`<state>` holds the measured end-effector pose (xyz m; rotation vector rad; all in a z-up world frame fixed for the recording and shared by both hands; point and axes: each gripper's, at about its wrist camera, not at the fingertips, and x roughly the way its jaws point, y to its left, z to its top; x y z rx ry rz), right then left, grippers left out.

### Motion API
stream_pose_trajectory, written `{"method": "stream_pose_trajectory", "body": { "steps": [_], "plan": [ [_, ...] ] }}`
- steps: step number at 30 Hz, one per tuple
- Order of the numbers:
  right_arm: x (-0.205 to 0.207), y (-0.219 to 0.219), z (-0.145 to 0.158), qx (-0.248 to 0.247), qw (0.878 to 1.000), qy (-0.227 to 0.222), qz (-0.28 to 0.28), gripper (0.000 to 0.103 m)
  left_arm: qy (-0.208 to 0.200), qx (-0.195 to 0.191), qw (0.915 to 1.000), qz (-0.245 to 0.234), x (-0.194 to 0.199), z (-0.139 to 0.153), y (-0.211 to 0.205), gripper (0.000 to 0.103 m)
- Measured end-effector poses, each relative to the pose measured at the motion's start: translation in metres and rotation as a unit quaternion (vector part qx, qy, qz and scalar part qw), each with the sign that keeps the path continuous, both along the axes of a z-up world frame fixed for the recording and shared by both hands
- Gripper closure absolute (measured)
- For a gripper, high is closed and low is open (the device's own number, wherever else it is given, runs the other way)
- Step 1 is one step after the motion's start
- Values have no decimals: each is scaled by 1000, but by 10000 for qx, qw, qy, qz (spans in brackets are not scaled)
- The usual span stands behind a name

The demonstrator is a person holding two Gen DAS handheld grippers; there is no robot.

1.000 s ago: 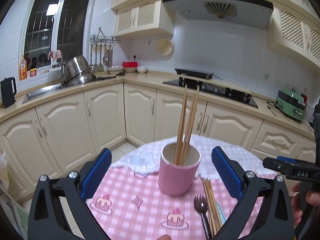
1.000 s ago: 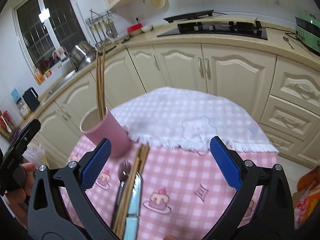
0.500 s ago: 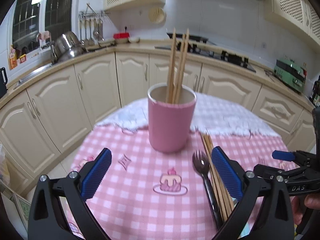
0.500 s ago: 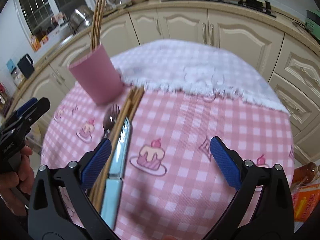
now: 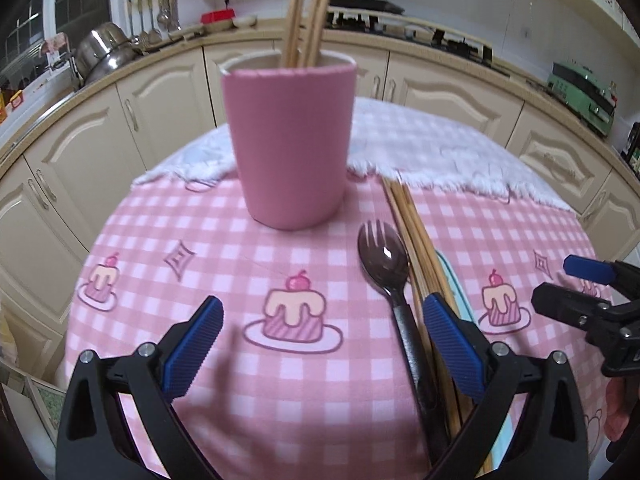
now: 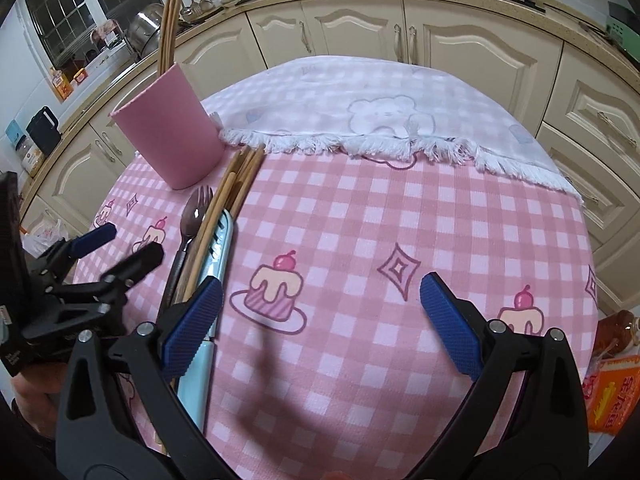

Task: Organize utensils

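Note:
A pink cup (image 5: 291, 140) (image 6: 168, 128) stands upright on the pink checked tablecloth (image 5: 248, 264) and holds several wooden chopsticks (image 5: 308, 12). To its right lie a dark spork (image 5: 386, 268) (image 6: 192, 220), a bundle of loose chopsticks (image 5: 416, 236) (image 6: 228, 196) and a light blue utensil (image 6: 212, 264), side by side. My left gripper (image 5: 320, 346) is open and empty, low over the cloth in front of the cup, its right finger over the loose chopsticks. My right gripper (image 6: 316, 320) is open and empty, its left finger over the blue utensil.
A white fringed cloth (image 6: 360, 120) covers the far part of the round table. Cream kitchen cabinets (image 5: 440, 92) and a counter with a hob ring the table. An orange packet (image 6: 612, 392) lies off the table's right edge.
Both grippers have dropped lower and closer to the table. The cup and the utensils now loom larger. Nothing has been taken hold of.

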<state>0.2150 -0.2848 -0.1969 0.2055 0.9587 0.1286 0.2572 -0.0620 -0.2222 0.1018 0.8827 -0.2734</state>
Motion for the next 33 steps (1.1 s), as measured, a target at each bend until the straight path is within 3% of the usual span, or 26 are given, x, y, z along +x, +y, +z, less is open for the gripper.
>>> {"method": "stream_pose_trajectory", "body": {
  "steps": [5, 7, 9, 11, 23, 27, 31, 33],
  "plan": [
    [1, -1, -2, 19, 10000, 8, 1, 6, 46, 153, 9999, -64, 8, -6, -11, 6],
    [2, -2, -1, 26, 10000, 8, 5, 6, 58, 135, 9998, -123, 10, -5, -13, 17],
    [3, -1, -1, 32, 10000, -9, 13, 6, 258, 2, 9993, -263, 14, -8, -14, 48],
    [4, 1, -1, 34, 10000, -10, 43, 6, 238, 35, 9991, -335, 11, -10, -14, 54],
    [16, 44, -12, -474, 9968, 176, 627, 8, 242, 52, 9988, -415, 15, -8, 1, 56],
    [20, 56, -12, -520, 9959, 173, 722, 21, 237, 55, 9989, -411, 17, -7, 4, 55],
    [21, 57, -1, -298, 9973, 33, 673, 25, 245, -24, 9988, -414, 19, -7, 8, 55],
    [24, 62, -2, -285, 9965, 83, 780, 40, 248, -24, 9988, -412, 20, -7, 8, 55]
  ]
}}
